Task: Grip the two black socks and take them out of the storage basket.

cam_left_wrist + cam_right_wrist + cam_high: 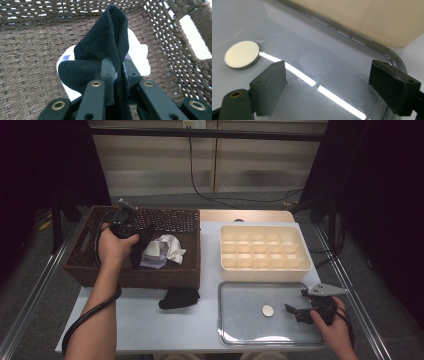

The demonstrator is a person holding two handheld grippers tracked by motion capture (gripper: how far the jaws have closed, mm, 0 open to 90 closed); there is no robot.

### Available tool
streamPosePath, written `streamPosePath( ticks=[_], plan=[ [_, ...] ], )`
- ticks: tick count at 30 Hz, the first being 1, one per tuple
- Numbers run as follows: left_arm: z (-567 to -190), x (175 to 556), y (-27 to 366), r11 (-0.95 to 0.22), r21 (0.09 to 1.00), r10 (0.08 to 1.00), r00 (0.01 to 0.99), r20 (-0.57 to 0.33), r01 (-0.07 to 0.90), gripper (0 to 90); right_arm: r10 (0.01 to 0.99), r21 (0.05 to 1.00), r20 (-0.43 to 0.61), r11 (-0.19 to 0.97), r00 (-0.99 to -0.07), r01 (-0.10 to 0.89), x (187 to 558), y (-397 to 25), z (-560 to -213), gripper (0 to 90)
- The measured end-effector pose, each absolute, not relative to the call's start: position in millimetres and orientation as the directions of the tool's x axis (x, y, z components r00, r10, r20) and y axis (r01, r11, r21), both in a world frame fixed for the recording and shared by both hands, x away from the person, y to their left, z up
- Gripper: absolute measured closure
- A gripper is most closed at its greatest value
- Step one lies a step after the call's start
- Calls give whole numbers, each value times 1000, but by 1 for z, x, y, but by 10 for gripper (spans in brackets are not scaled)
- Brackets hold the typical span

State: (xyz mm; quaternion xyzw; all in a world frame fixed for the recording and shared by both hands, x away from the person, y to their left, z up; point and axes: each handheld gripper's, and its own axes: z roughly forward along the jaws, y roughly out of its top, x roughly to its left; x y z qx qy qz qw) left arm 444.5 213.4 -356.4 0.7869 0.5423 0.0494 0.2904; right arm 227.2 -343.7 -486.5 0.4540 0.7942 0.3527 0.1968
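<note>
My left gripper (136, 236) hangs over the brown wicker basket (87, 265), shut on a black sock (102, 47) that dangles from its jaws. Under the sock lies white cloth (165, 250) on the basket floor. A second black sock (179, 297) lies on the table in front of the basket. My right gripper (291, 310) stands open low over the metal tray (240, 330), with nothing between its pads (272, 82). A small pale round disc (268, 310) rests on the tray to the left of those jaws, also in the right gripper view as the disc (242, 54).
A cream divided organiser box (265, 251) stands behind the tray, its compartments bare. The basket takes up the table's left back part. Cables run along the floor beyond the table.
</note>
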Motion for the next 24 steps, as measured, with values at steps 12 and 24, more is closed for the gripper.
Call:
streamPosePath(
  ticks=[12, 24],
  plan=[
    [-328, 433, 211, -264, 544, 852, 456, -255, 796, 813, 860, 739, 7, 339, -510, 582, 227, -344, -487, 140],
    [-320, 424, 203, -285, 549, 830, 488, -268, 786, 813, 860, 738, 9, 338, -510, 584, 227, -344, -486, 140]
  ],
)
